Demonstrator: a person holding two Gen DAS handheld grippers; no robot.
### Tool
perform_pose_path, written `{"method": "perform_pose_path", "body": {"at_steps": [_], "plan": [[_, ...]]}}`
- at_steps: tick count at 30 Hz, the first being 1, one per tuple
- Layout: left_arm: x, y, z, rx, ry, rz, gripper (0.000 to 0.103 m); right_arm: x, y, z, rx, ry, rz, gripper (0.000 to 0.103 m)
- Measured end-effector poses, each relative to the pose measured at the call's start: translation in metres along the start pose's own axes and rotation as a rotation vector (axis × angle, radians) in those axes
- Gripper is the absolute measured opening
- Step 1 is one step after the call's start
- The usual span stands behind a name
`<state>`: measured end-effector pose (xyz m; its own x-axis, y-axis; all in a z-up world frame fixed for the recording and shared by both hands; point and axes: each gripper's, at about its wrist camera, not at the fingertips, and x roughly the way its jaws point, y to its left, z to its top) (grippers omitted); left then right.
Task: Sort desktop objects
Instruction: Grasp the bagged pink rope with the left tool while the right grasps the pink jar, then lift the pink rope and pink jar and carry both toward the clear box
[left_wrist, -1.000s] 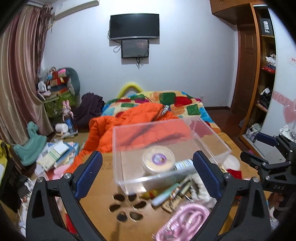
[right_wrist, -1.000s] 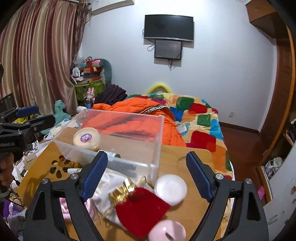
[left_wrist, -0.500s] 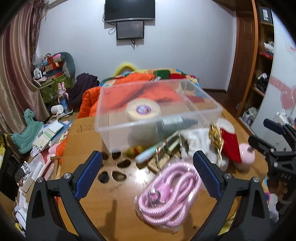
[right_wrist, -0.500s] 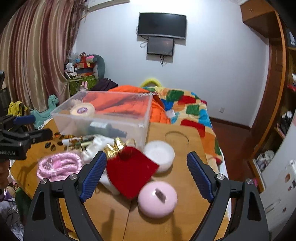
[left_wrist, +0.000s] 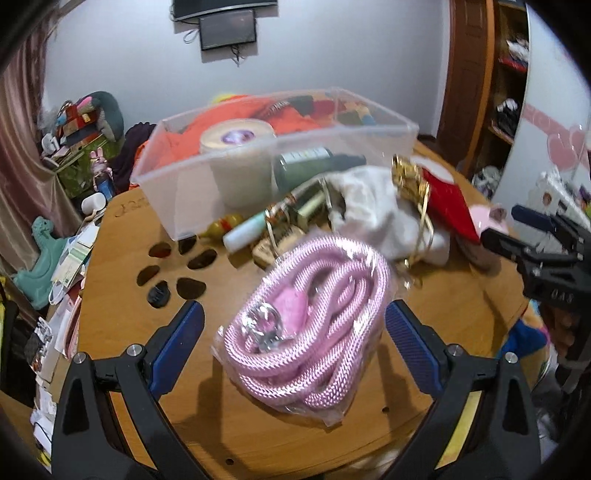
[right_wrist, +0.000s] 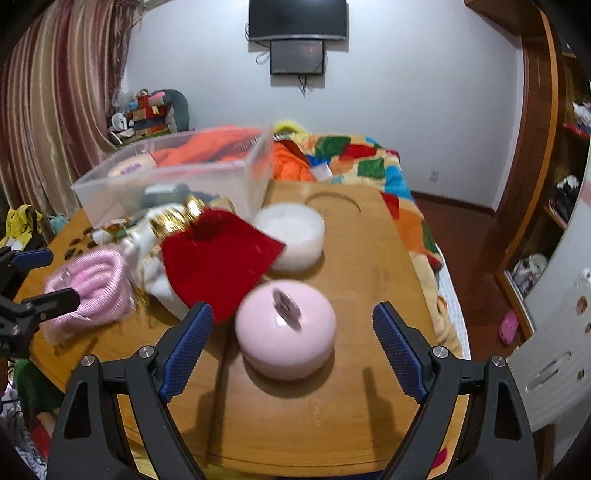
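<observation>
A coil of pink rope in a clear bag (left_wrist: 310, 317) lies on the wooden table (left_wrist: 122, 332); it also shows in the right wrist view (right_wrist: 96, 288). My left gripper (left_wrist: 293, 343) is open, its blue pads on either side of the bag, empty. A round pink box (right_wrist: 286, 328) sits between the pads of my open right gripper (right_wrist: 293, 341), untouched. A clear plastic bin (left_wrist: 258, 155) holds a tape roll (left_wrist: 238, 136) and a dark bottle (left_wrist: 314, 166). A red velvet pouch (right_wrist: 218, 258) with gold ties lies over a white cloth pouch (left_wrist: 373, 210).
A white round container (right_wrist: 291, 236) stands behind the pink box. A white tube (left_wrist: 247, 229), small trinkets and dark cut-outs (left_wrist: 188, 258) lie in front of the bin. A bed with a colourful quilt (right_wrist: 362, 162) is behind the table. Clutter covers the floor at left.
Both grippers have tilted down and moved closer to the table. The pink rope bag now sits between the left pads and the pink box between the right pads. Both stay open.
</observation>
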<state>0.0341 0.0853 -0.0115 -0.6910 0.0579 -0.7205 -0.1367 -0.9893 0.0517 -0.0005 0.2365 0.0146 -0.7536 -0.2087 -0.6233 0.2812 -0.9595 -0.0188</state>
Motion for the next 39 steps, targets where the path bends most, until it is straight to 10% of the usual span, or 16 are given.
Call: {"method": "perform_pose_path", "body": {"at_steps": [15, 19, 30, 39], "plan": [[0.03, -0.017, 0.001, -0.009, 0.052, -0.013, 0.102, 0.024, -0.006, -0.009, 0.007, 0.027, -0.003, 0.084], [0.028, -0.017, -0.001, -0.018, 0.021, -0.01, 0.101, 0.024, -0.007, -0.009, 0.021, 0.029, 0.052, 0.065], [0.014, -0.019, -0.011, -0.021, -0.042, -0.012, 0.068, 0.017, -0.013, -0.009, 0.057, 0.025, 0.091, 0.06], [0.003, -0.009, -0.022, -0.104, -0.062, 0.016, 0.063, 0.003, -0.008, -0.003, 0.073, -0.008, 0.121, 0.06]]}}
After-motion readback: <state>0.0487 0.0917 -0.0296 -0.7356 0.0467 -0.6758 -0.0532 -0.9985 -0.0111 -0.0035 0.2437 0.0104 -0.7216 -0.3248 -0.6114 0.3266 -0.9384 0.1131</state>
